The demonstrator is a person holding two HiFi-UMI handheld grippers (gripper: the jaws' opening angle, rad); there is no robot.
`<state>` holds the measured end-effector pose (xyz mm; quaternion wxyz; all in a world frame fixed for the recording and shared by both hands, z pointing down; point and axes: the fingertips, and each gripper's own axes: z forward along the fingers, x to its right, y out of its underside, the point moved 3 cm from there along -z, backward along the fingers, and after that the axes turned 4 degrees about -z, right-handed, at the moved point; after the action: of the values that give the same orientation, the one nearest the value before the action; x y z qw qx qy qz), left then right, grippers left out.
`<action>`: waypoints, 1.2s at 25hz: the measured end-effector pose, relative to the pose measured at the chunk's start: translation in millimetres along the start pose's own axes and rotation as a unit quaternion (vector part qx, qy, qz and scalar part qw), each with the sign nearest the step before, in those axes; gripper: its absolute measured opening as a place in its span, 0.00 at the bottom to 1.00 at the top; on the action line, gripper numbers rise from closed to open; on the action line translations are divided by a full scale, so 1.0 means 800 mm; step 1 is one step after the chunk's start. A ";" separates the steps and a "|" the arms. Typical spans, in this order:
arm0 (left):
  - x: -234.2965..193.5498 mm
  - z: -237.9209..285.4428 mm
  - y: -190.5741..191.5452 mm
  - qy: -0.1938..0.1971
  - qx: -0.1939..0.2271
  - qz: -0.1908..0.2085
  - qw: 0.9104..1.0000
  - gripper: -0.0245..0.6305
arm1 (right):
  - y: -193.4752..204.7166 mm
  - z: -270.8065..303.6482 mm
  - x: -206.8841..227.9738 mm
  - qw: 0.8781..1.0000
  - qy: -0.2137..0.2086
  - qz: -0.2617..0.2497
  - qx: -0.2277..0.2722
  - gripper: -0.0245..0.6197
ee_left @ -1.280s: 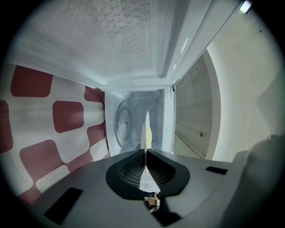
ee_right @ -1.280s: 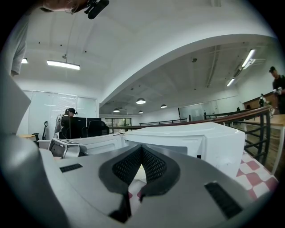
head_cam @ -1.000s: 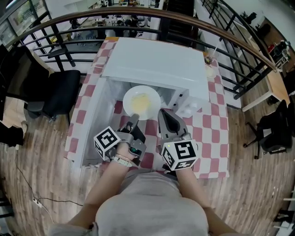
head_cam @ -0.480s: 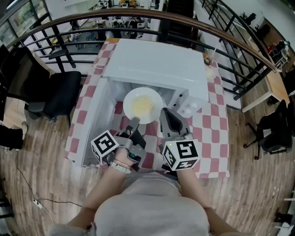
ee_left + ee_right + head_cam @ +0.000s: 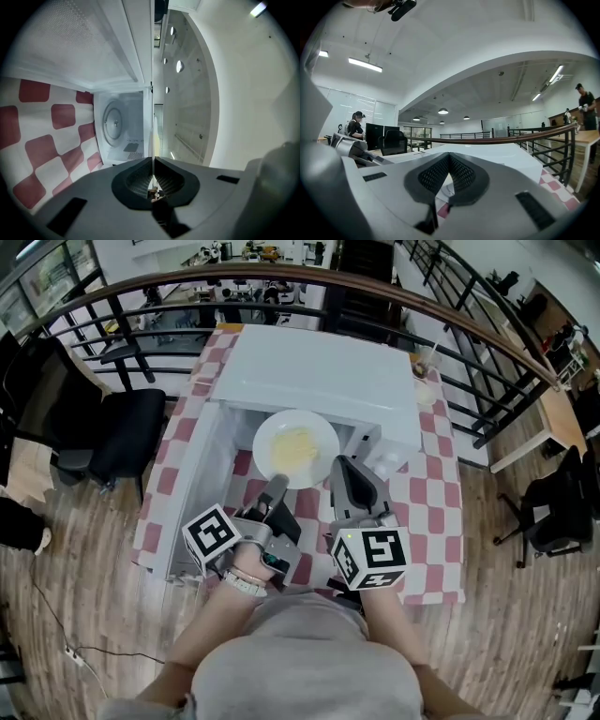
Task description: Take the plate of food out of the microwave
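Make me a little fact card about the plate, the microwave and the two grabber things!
Plate: round white plate with yellow food, held in front of the microwave's opening
Microwave: white box microwave, on a red-and-white checked tablecloth
Door: white door swung open to the left
Inside: round turntable, nothing on it
Left gripper: shut on the plate's near rim
Right gripper: shut, holding nothing, beside the plate
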<state>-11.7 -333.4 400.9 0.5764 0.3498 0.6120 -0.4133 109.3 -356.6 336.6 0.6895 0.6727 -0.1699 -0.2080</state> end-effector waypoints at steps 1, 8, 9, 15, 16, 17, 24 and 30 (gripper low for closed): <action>0.003 0.003 -0.001 0.003 0.001 0.002 1.000 0.06 | -0.002 -0.001 0.000 1.000 0.000 -0.002 0.003 0.08; 0.014 0.028 -0.010 0.011 0.016 0.034 0.999 0.06 | -0.009 0.000 0.006 1.000 0.007 -0.009 0.007 0.08; 0.015 0.032 -0.011 0.012 0.017 0.037 0.999 0.06 | -0.010 0.000 0.008 1.000 0.009 -0.009 0.008 0.08; 0.019 0.051 -0.015 0.012 0.020 0.054 0.998 0.06 | -0.012 0.002 0.018 1.000 0.016 -0.008 0.013 0.08; 0.019 0.052 -0.015 0.010 0.020 0.057 0.998 0.06 | -0.012 0.002 0.019 1.000 0.016 -0.008 0.013 0.08; 0.019 0.054 -0.016 0.009 0.021 0.058 0.998 0.06 | -0.012 0.002 0.020 1.000 0.017 -0.008 0.013 0.08; 0.019 0.065 -0.019 0.014 0.028 0.067 0.997 0.06 | -0.012 0.007 0.024 1.000 0.019 -0.014 0.016 0.08; 0.019 0.072 -0.019 0.023 0.041 0.083 0.995 0.06 | -0.007 0.011 0.022 1.000 0.021 -0.014 0.013 0.08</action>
<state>-2.9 -392.4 387.6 0.5794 0.4322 0.5765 -0.3809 119.3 -373.0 330.5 0.6811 0.6881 -0.1483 -0.2015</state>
